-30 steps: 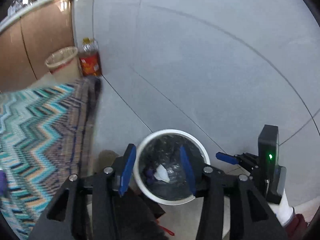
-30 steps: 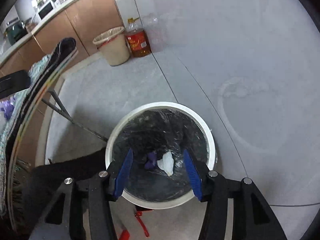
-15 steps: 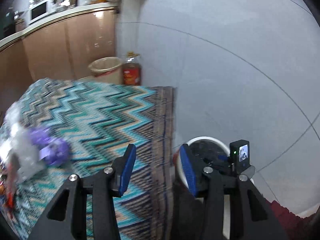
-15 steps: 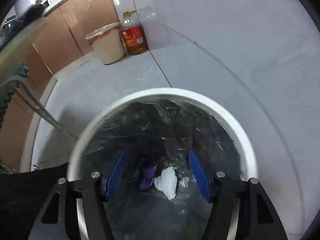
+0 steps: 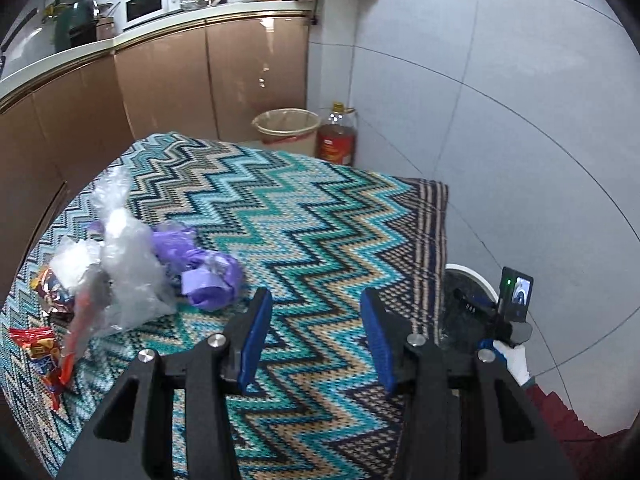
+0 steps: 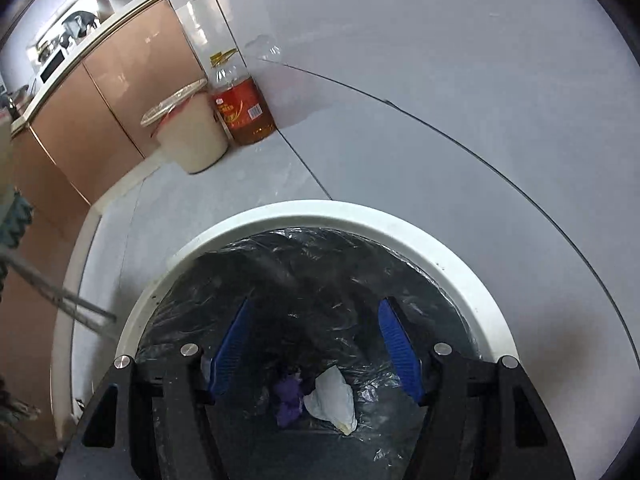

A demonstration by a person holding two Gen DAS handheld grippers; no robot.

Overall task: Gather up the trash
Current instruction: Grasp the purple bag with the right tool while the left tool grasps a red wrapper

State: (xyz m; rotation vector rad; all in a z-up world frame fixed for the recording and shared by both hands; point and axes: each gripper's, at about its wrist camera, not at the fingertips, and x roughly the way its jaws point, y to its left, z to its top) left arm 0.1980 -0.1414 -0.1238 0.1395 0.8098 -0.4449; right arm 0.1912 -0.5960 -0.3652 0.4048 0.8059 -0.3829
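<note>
My left gripper [image 5: 314, 300] hangs open and empty over a table covered with a zigzag cloth [image 5: 320, 208]. Trash lies to its left: a crumpled purple bag [image 5: 208, 276], clear plastic wrap [image 5: 120, 264] and red snack wrappers [image 5: 40, 348]. My right gripper [image 6: 312, 308] reaches down into a white bin [image 6: 320, 210] lined with a black bag, open, with nothing between its blue pads. At the bin's bottom lie a white paper wad [image 6: 334, 398] and a purple scrap [image 6: 288, 396]. In the left wrist view the same bin [image 5: 466, 276] and the right gripper's body [image 5: 514, 300] show past the table's right edge.
A beige bin [image 6: 188, 128] and an oil bottle [image 6: 240, 104] stand in the corner by brown cabinets [image 5: 160, 88]. A counter above holds a microwave [image 5: 150, 4] and clutter. Grey tiled floor [image 6: 440, 140] surrounds the white bin. A table leg [image 6: 60, 296] slants at left.
My left gripper swung from above the bin to over the table, bringing the trash pile into view. The right gripper sank into the bin and its jaws widened.
</note>
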